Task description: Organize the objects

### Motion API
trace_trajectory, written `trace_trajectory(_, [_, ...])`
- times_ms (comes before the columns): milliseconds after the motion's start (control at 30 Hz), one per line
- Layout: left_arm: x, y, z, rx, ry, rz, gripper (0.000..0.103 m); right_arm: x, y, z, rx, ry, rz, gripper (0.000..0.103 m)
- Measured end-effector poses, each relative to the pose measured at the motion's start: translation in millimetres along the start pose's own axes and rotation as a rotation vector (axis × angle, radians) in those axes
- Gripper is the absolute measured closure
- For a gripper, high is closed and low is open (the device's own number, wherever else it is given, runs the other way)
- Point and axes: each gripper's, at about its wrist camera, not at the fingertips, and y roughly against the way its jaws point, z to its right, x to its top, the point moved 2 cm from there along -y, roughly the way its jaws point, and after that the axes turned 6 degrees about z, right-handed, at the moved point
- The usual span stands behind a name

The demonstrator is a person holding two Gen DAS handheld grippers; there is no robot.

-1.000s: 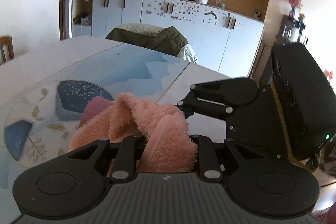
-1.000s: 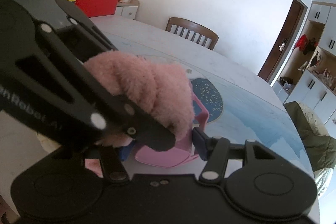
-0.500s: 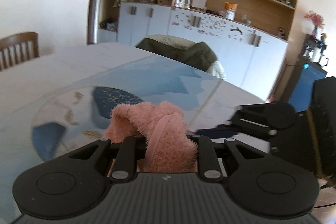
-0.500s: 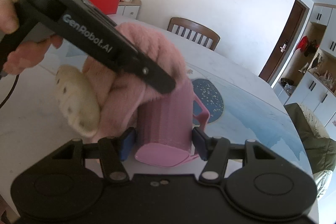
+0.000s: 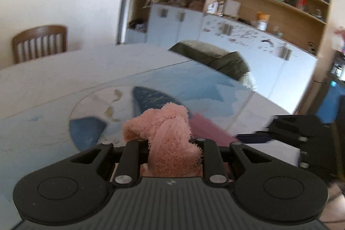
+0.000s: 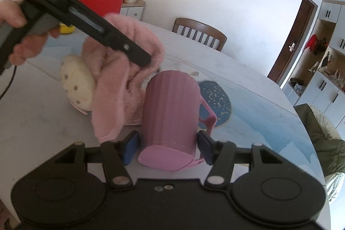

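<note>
The fluffy pink slipper with a cream dotted sole (image 6: 120, 87) hangs above the pale desk (image 6: 43, 122), clamped in the left gripper (image 5: 170, 143). Just beside it, the ribbed pink plastic mug (image 6: 172, 113) sits between the right gripper's (image 6: 168, 147) blue pads (image 6: 131, 147), which flank it; whether they touch it is unclear.

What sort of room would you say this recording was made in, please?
Most likely a home dining or living room: a large round table with a wooden chair at it, and wall cabinets with open shelves of household odds and ends.
</note>
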Motion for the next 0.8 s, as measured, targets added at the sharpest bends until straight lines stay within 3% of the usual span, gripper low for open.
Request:
trace_trajectory(167, [7.4,20.5,40.7,-0.155,-0.079,0.018,0.083,-0.1,-1.5,-1.3,0.001,-0.004,0.001,0.045])
trace_trajectory(300, [2.6,13.5,69.0,-0.254,-0.115,-0.023,0.083,0.1,-1.3,-0.8,0.001,-0.004,0.001,0.045])
trace_trajectory(567, [-16.5,-27.8,79.6,-0.241,-0.141,-0.128,0.083,-0.6,-0.1,-3.7,-0.005,0.017,-0.001,0.045])
trace_trajectory(800, [-12.6,-32.3,66.8,-0.231,-0.091,-0.11,0.083,-0.5,1.1,-6.0,-0.005,0.015,0.001,0.045])
